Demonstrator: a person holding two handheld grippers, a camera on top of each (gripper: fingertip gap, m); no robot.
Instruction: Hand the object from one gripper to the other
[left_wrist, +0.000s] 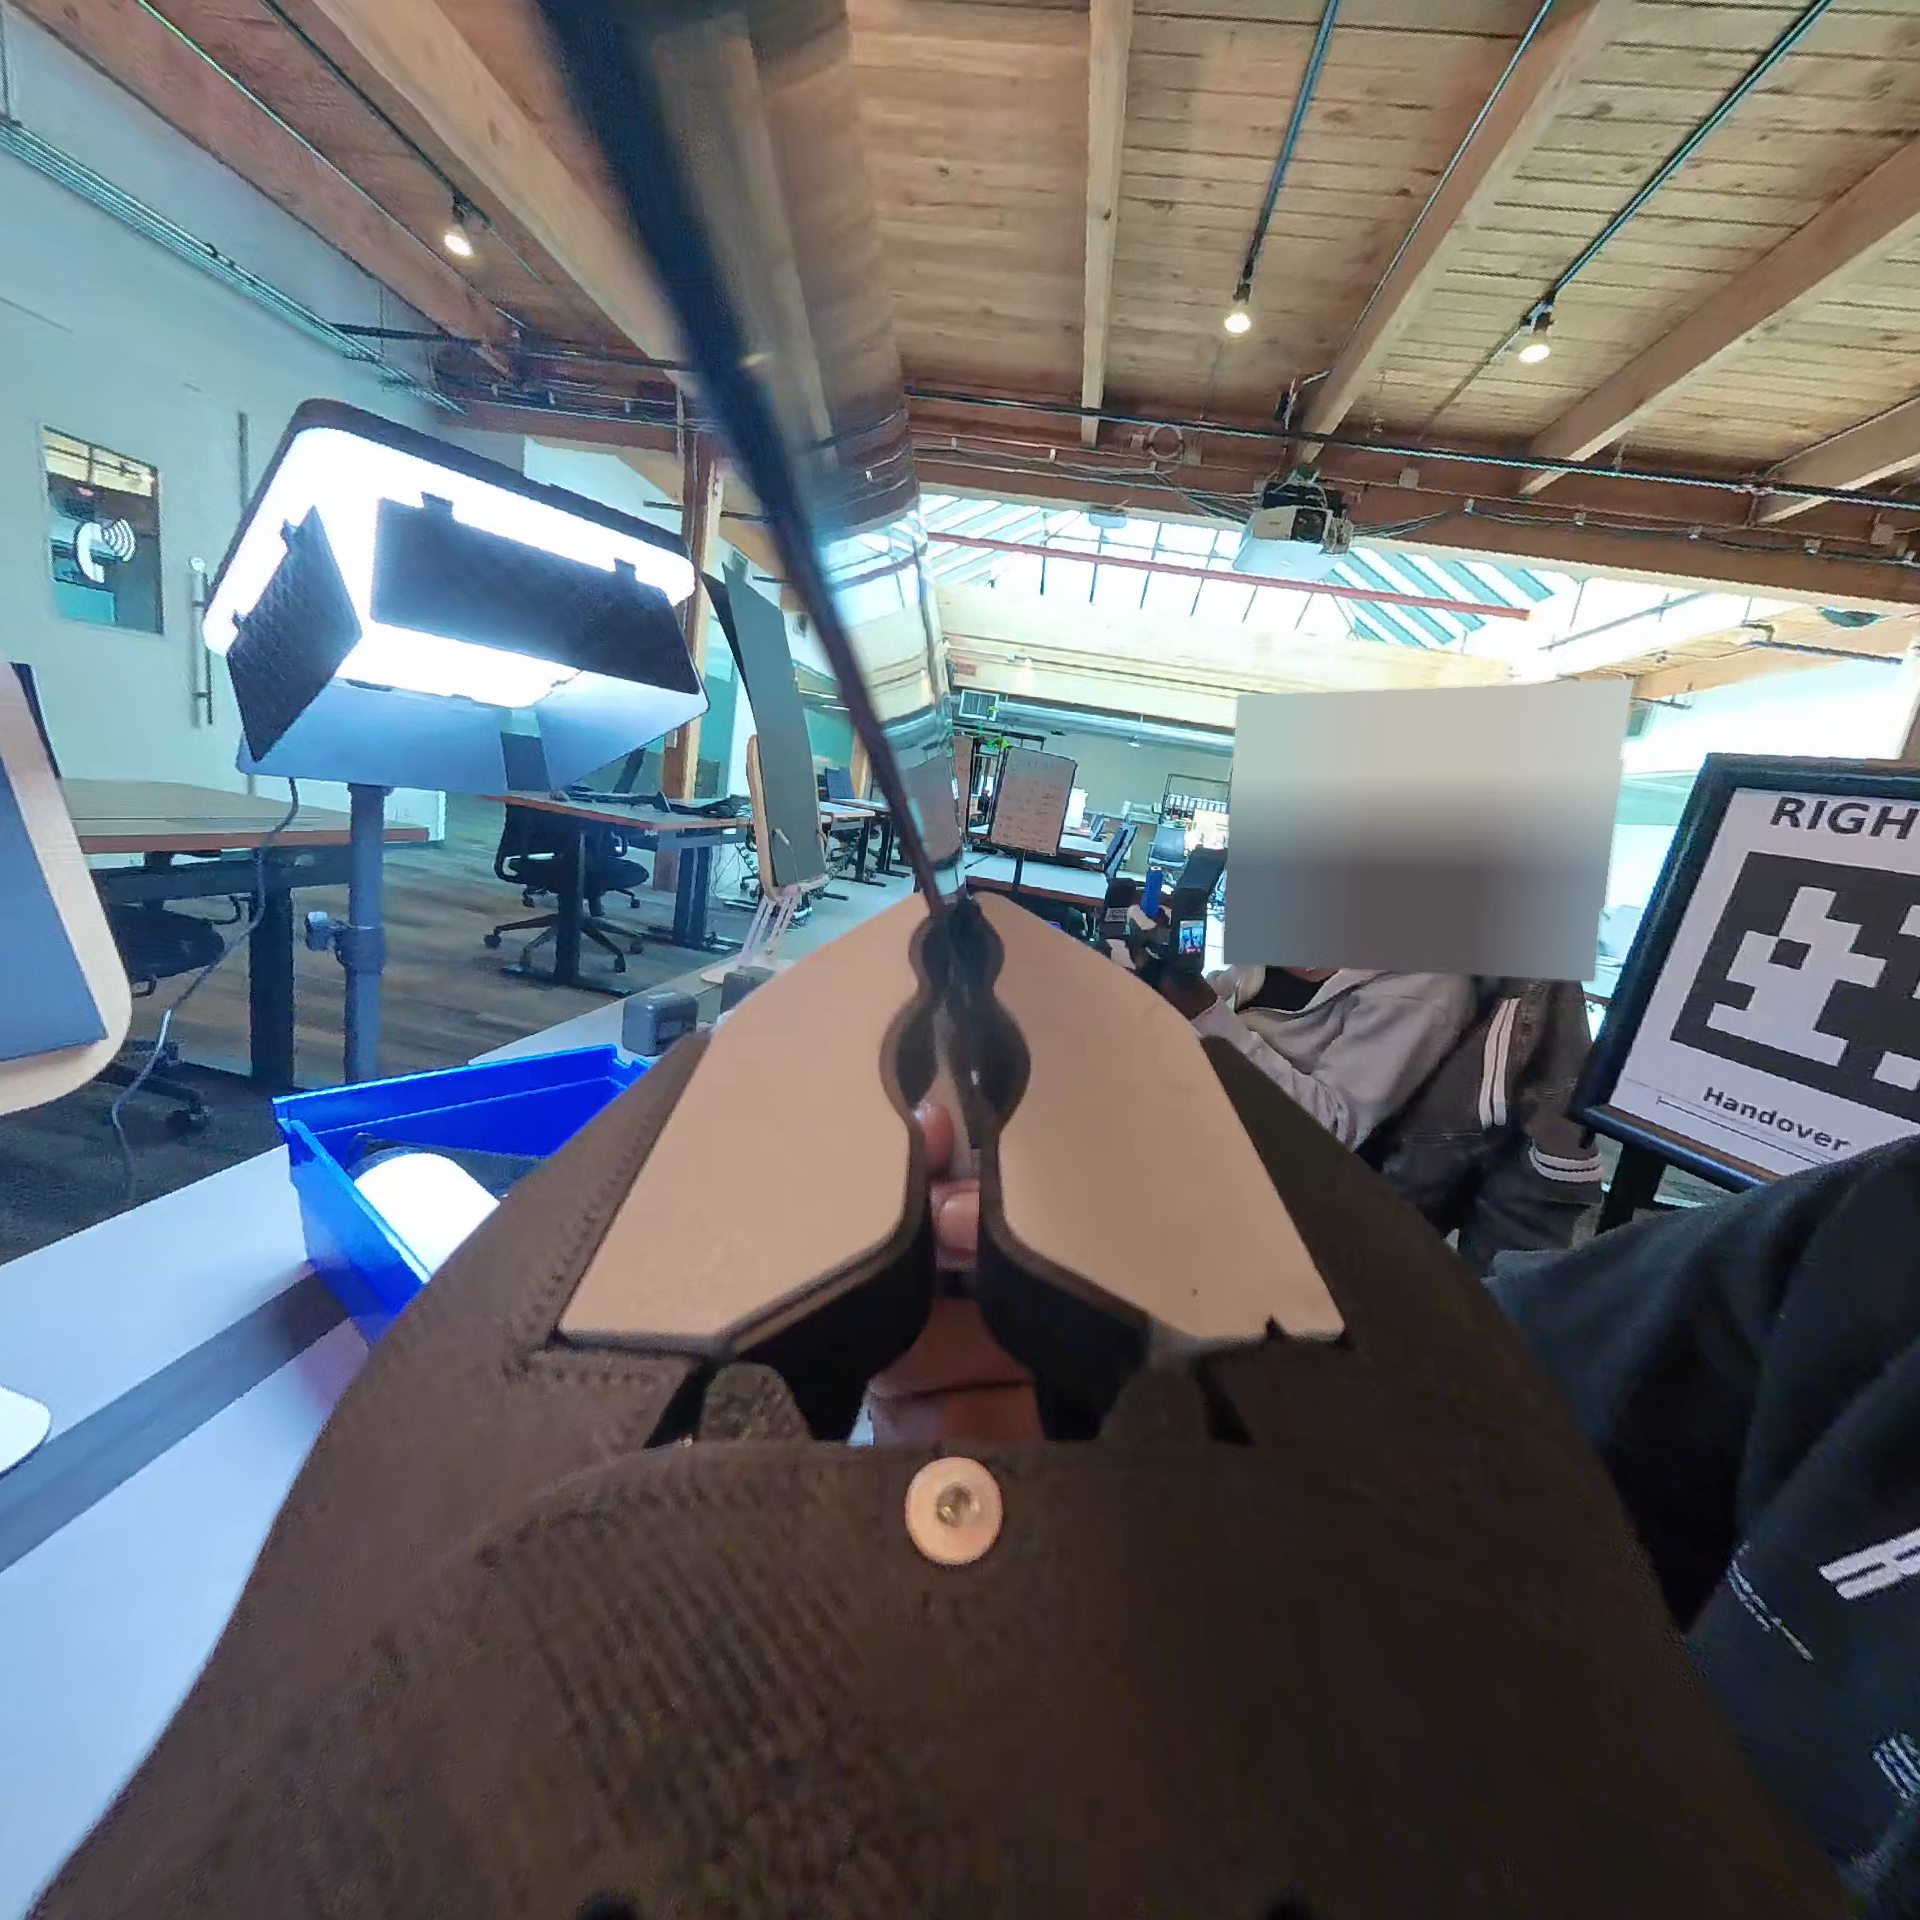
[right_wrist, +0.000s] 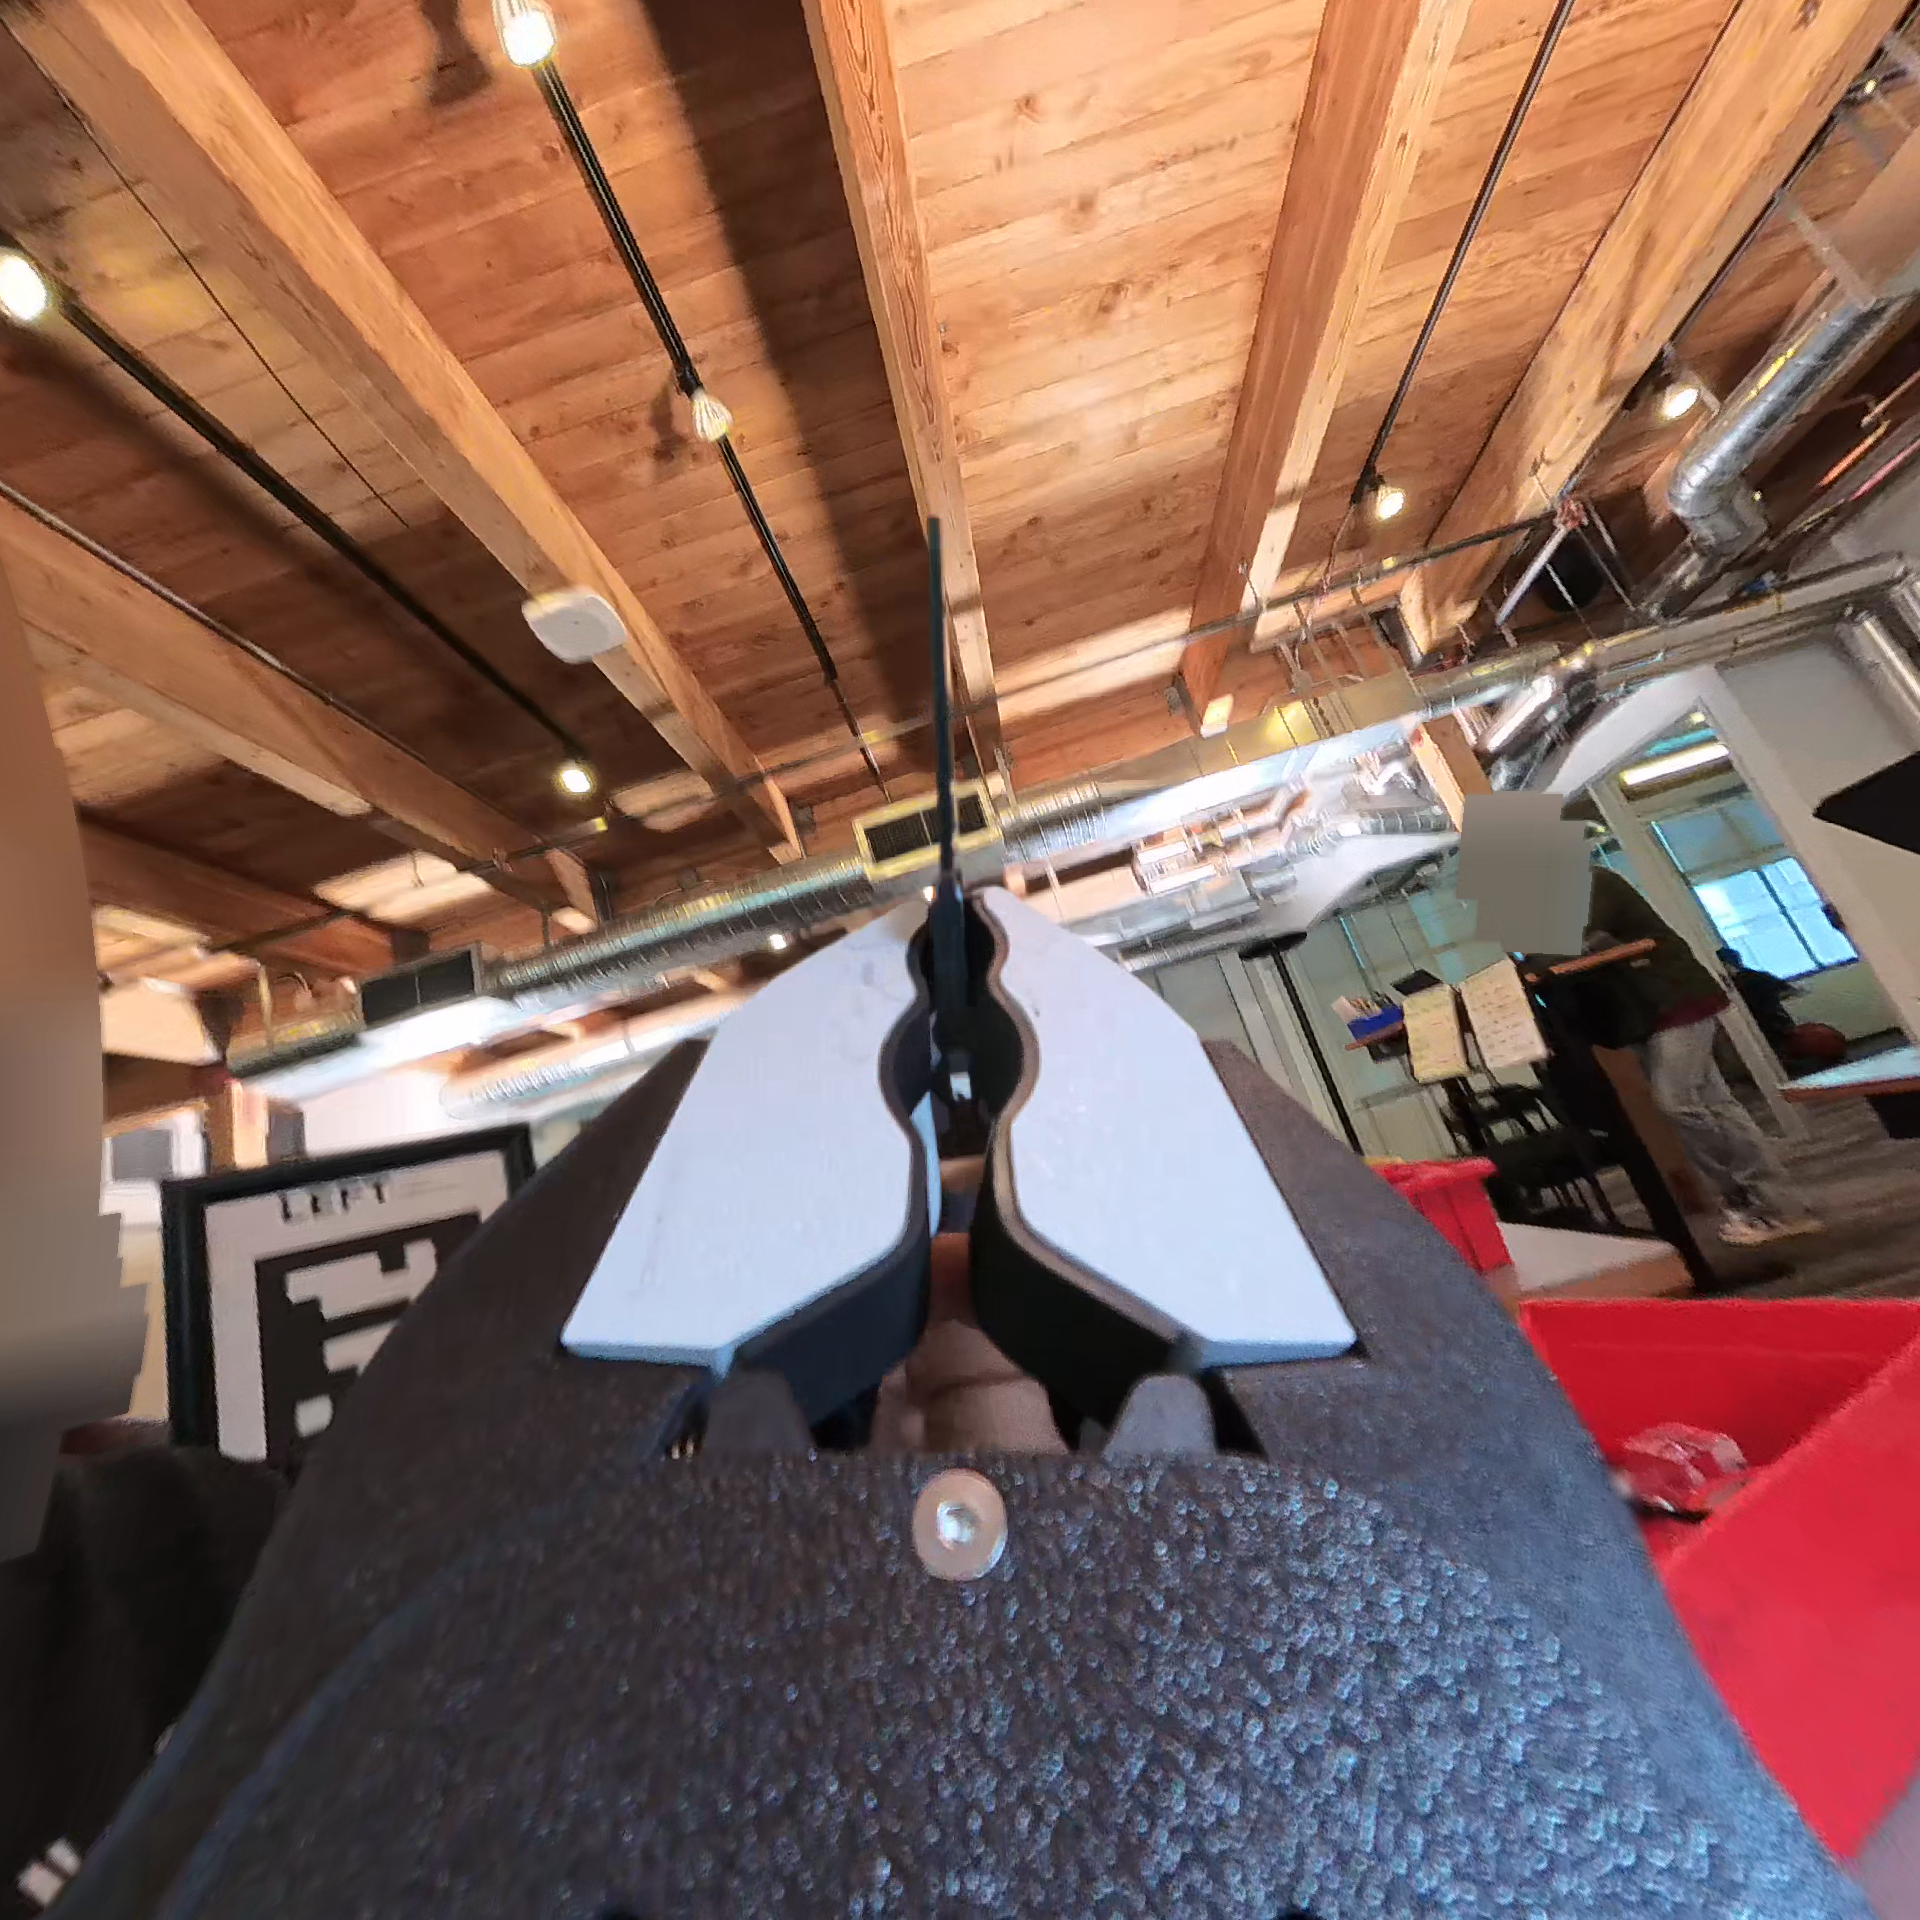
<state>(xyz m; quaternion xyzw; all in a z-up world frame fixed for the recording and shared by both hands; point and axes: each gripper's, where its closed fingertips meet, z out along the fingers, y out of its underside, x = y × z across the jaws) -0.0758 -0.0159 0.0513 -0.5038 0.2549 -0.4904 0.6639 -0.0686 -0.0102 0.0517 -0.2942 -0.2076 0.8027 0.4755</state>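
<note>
In the left wrist view my left gripper is shut on a thin flat object seen edge-on. It has a dark edge and a glossy, see-through face, and it runs up and left out of the top of the frame. In the right wrist view my right gripper is shut on a thin black object, also edge-on, standing straight up from the fingertips. I cannot tell whether both hold the same thing. Neither view shows the other gripper. Both grippers point up towards the wooden ceiling.
A blue bin holding a white roll sits on the white table at lower left. A lit lamp panel stands behind it. Framed marker signs stand nearby. Red bins lie at the right. A seated person is behind. The tips of both grippers are at nearly the same place.
</note>
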